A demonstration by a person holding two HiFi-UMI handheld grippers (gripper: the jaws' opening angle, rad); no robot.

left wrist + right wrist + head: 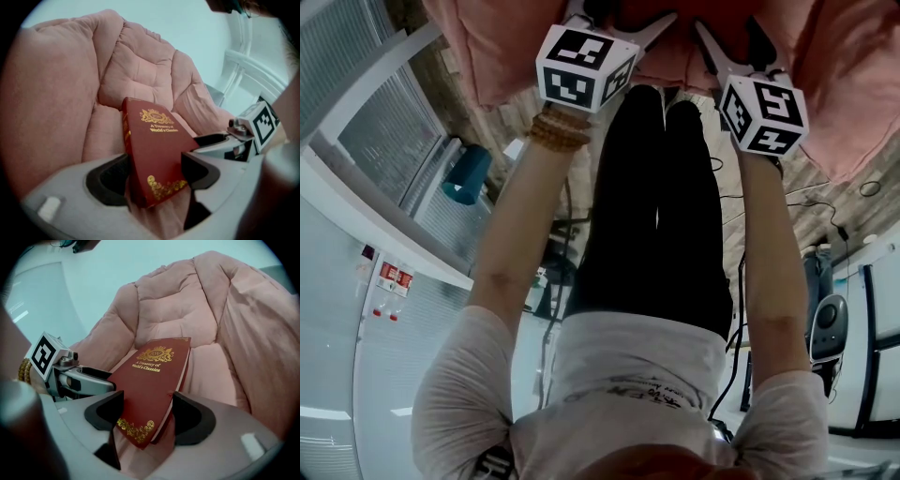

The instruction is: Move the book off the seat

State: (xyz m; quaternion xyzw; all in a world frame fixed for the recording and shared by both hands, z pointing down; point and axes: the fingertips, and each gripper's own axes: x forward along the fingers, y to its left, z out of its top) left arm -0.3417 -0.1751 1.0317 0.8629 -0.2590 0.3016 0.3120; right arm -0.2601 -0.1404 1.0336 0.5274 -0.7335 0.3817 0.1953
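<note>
The left tool and right tool each clamp a near corner of the red hardback book at lower centre, tilted above the pink armchair seat, probably sharing its weight for lifting.

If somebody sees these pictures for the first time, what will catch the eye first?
The red book with gold lettering stands out most, tilted over the seat of a pink padded chair. Its near end sits between the jaws of the left gripper and the right gripper. In the head view, black-and-white marker cubes top the picture.
</note>
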